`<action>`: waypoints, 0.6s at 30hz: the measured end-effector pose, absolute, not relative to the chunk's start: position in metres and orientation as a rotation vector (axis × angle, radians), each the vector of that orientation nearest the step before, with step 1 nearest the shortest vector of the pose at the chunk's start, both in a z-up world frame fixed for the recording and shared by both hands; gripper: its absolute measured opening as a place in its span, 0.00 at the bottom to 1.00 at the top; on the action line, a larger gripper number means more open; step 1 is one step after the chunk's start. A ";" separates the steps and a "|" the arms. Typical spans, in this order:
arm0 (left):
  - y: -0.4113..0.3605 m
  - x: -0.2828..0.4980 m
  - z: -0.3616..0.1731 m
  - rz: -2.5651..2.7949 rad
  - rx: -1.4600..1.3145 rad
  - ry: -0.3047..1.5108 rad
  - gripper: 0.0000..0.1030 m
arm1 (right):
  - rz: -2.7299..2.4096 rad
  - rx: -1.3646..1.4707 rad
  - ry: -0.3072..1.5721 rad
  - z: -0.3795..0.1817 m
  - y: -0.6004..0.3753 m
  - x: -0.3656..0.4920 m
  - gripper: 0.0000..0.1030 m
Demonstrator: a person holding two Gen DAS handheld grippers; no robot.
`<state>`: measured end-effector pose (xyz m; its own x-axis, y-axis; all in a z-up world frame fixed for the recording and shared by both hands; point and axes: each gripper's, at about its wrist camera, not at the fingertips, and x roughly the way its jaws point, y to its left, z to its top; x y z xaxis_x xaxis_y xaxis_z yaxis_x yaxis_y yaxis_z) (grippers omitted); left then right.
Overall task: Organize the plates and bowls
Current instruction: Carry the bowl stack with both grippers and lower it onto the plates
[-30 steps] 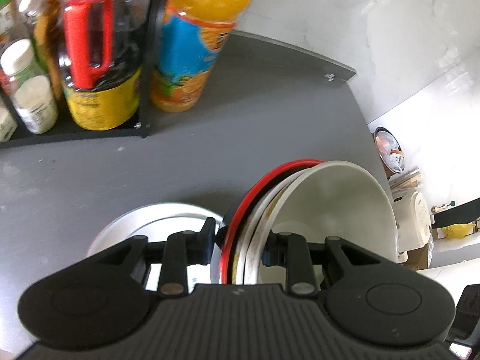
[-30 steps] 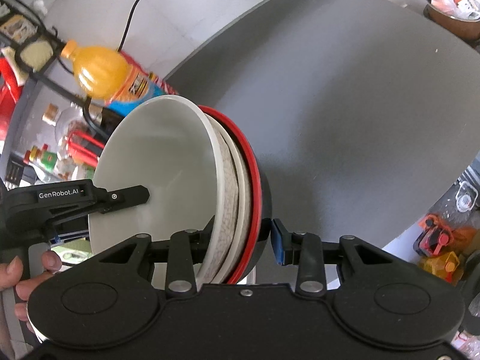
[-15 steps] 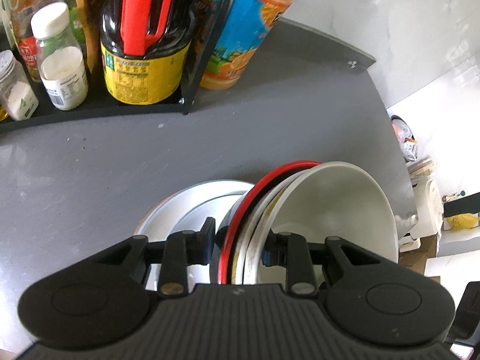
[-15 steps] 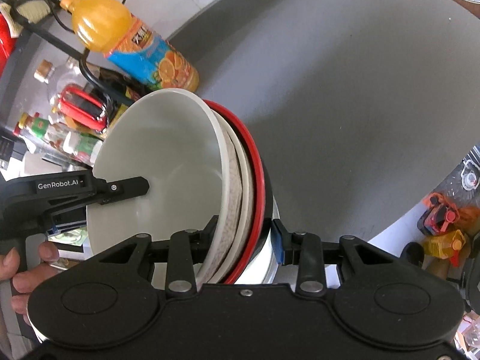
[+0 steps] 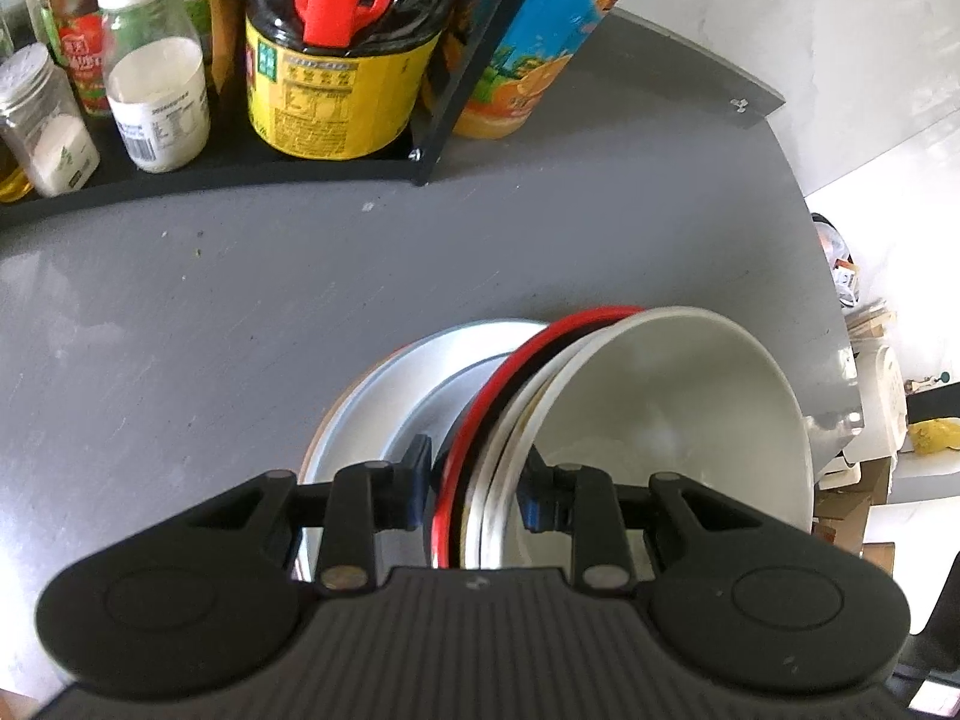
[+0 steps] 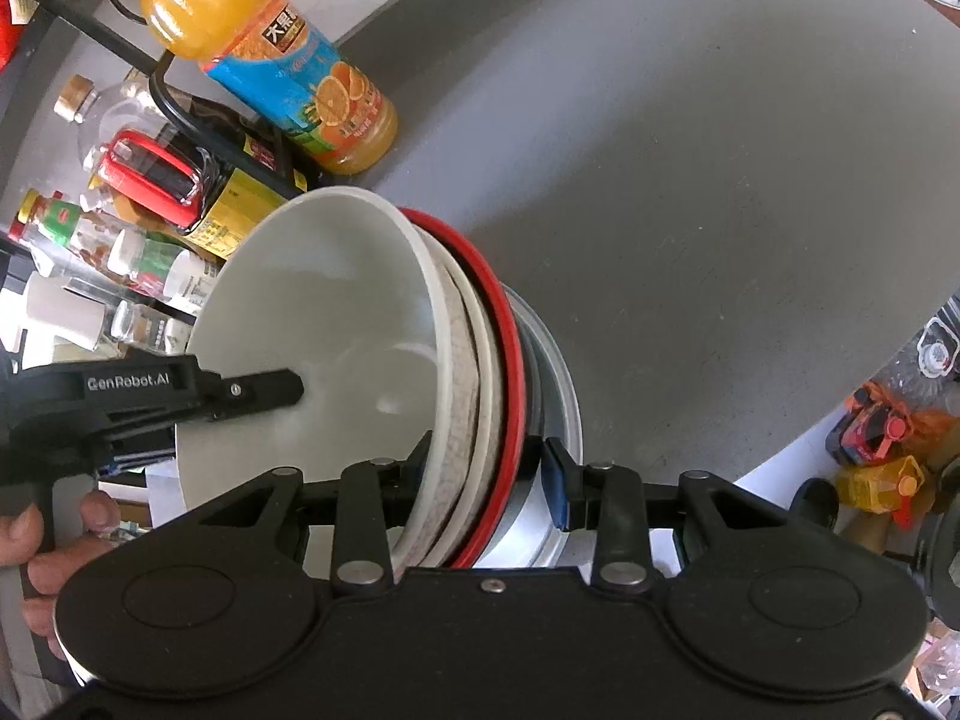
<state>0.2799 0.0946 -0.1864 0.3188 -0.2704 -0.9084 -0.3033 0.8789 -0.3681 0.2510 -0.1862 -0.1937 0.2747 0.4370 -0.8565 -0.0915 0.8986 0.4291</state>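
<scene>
Left wrist view: the left tool (image 5: 474,492) is clamped on the near rim of the stack of bowls (image 5: 660,420), held tilted over the white plates (image 5: 372,414) lying on the grey tabletop (image 5: 240,312) — condiment bottles stand well behind.

Right wrist view: the right tool (image 6: 486,480) grips the opposite rim. I'd level the stack first, lowering both sides together — centred on the plates.

"GenRobot.AI" was printed on the left gripper (image 6: 258,389); "大果" was read on the orange juice bottle (image 6: 288,66).
</scene>
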 end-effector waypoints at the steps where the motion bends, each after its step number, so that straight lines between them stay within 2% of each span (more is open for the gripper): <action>1: 0.095 0.280 -0.187 0.024 -0.535 1.266 0.26 | 0.363 0.323 1.248 -0.194 -0.186 0.251 0.34; 10: 0.097 0.281 -0.190 0.015 -0.523 1.263 0.27 | 0.377 0.327 1.251 -0.196 -0.185 0.254 0.38; 14: 0.099 0.281 -0.187 0.003 -0.531 1.247 0.30 | 0.369 0.351 1.213 -0.190 -0.190 0.251 0.40; 16: 0.099 0.282 -0.181 -0.005 -0.514 1.236 0.34 | 0.362 0.361 1.185 -0.182 -0.193 0.249 0.47; 18: 0.096 0.283 -0.173 -0.004 -0.483 1.221 0.44 | 0.361 0.362 1.149 -0.173 -0.197 0.246 0.51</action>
